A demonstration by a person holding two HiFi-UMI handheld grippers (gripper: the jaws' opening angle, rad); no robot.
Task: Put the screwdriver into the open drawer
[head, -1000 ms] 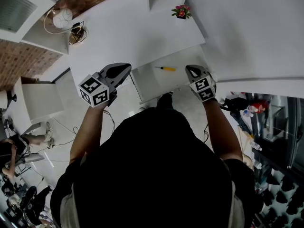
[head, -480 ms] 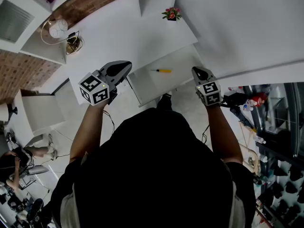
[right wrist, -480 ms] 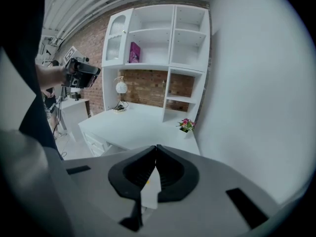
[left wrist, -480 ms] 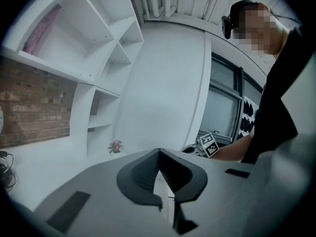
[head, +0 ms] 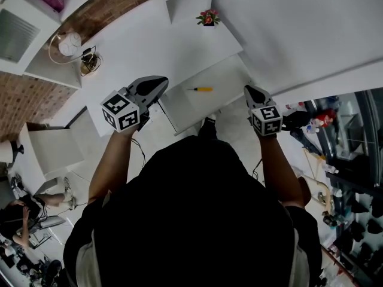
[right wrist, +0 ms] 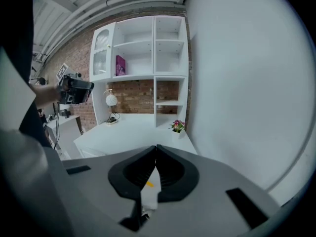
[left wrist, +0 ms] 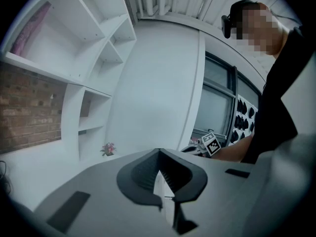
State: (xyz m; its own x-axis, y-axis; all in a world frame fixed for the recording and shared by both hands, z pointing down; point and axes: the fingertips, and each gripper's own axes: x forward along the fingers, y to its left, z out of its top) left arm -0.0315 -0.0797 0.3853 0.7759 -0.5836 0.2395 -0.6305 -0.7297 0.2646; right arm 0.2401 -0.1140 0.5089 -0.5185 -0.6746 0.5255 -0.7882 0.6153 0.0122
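The screwdriver (head: pixel 202 89) lay in the open drawer (head: pixel 222 81), as a second before. You had drawn your right gripper (head: pixel 248 89) back from it, jaws clenched on nothing. Your left gripper (head: pixel 160 82), likewise clenched and empty, hung beside the drawer.

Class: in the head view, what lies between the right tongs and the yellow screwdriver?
Nothing. The head view shows only bare white surface between the right tongs and the screwdriver.
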